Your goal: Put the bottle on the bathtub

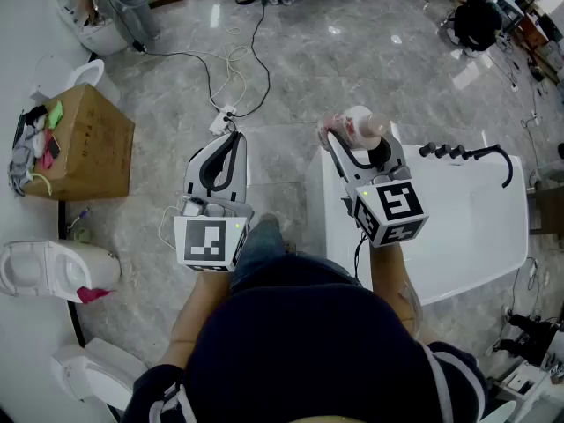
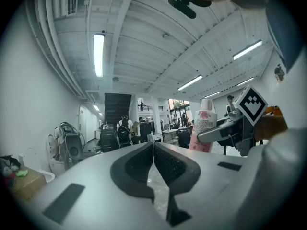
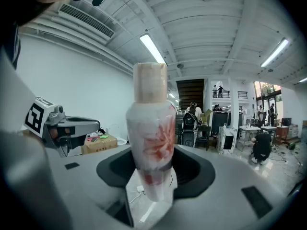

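With right gripper (image 3: 154, 174) jaws pinching the pink-flowered white plastic bottle (image 3: 151, 123), set upright on white bathtub (image 1: 476, 227), frame right; left gripper (image 2: 153, 147) jaws pressed together.

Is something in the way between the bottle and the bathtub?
Nothing visible is. The right gripper holds the bottle beside a corner of the bathtub, and the rim there is bare. The black hose lies farther along, off to one side.

Grey marble floor (image 1: 352, 60), white ribbed ceiling (image 3: 216, 23)
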`<state>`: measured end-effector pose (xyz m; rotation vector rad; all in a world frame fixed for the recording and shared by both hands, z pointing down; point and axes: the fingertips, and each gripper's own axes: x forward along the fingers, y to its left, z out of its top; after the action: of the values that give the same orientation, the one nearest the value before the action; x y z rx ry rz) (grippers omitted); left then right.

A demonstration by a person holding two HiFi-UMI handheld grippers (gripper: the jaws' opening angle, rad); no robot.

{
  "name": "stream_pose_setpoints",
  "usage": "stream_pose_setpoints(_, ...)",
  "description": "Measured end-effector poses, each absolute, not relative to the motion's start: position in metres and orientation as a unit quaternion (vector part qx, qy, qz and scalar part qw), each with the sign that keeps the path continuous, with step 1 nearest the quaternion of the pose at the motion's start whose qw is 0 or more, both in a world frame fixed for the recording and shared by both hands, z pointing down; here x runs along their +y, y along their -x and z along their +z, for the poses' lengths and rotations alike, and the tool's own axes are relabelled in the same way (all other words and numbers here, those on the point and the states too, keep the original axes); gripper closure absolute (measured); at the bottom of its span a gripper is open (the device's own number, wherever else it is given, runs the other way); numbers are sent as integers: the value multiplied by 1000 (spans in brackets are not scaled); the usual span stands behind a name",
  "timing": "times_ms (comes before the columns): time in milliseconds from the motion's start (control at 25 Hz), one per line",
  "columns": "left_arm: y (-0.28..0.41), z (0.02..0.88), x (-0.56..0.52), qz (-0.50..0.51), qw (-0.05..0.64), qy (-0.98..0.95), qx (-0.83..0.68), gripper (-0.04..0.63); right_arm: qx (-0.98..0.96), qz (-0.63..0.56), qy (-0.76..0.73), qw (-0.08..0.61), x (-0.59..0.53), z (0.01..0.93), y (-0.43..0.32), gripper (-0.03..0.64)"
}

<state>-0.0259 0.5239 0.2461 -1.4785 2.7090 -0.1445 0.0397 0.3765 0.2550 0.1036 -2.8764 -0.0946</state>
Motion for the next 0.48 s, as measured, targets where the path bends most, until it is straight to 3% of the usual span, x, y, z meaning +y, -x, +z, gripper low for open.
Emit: stream_pose_setpoints(480, 97, 262, 484, -42, 21, 498, 866, 568, -992, -25, -38, 118, 341, 280, 23, 379)
